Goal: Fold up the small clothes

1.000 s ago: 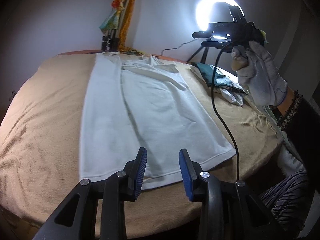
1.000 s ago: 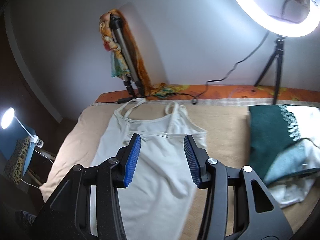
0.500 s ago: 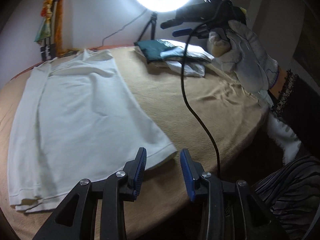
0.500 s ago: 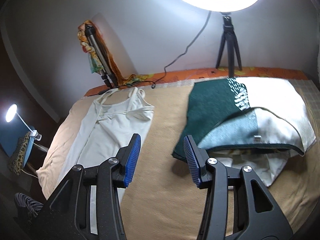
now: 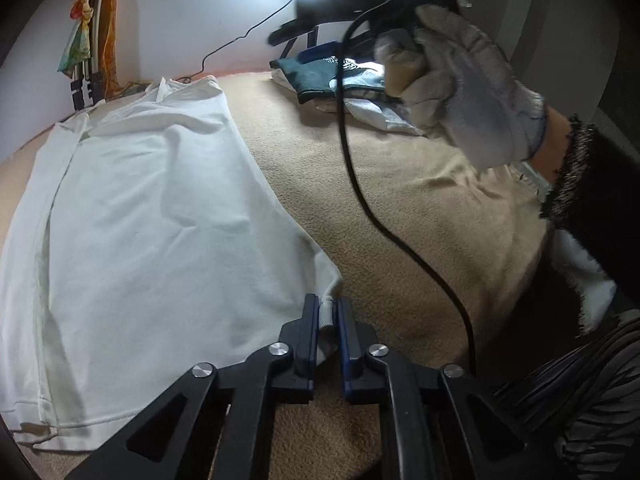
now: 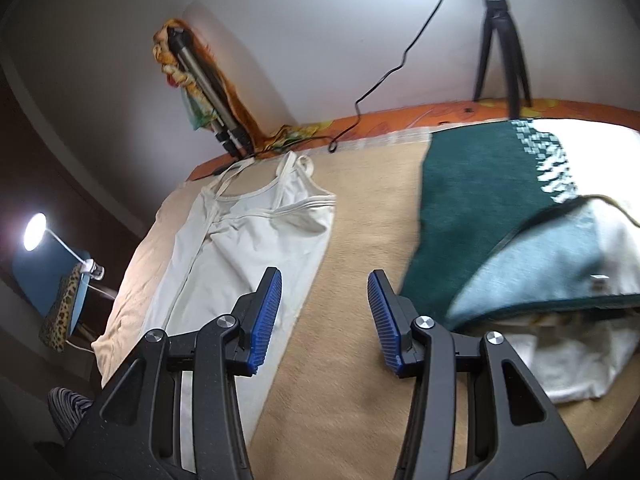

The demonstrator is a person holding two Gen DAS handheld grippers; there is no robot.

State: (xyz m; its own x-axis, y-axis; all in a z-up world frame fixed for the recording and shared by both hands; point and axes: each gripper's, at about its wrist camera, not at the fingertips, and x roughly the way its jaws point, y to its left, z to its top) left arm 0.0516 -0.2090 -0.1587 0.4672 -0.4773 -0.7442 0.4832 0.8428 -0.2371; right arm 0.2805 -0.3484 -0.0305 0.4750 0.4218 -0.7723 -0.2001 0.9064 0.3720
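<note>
A white strappy top [image 5: 152, 220] lies flat on the tan blanket [image 5: 400, 216], straps toward the wall, one side folded over. My left gripper [image 5: 326, 316] is shut on the top's near right hem corner. My right gripper [image 6: 324, 312] is open and empty, held in the air above the blanket between the top [image 6: 256, 248] and a pile of clothes; it also shows in the left wrist view [image 5: 320, 46], held by a gloved hand [image 5: 460, 92].
A pile of folded clothes, dark green on top [image 6: 500, 216], lies at the right of the bed. A ring light tripod [image 6: 500, 40] and a cable stand by the wall. A folded tripod with a scarf [image 6: 200, 76] leans at the back left. A lamp [image 6: 36, 232] is at the left.
My left gripper has moved to the top's right hem corner and shut on it. My right gripper has swung right, away from above the top, toward the clothes pile.
</note>
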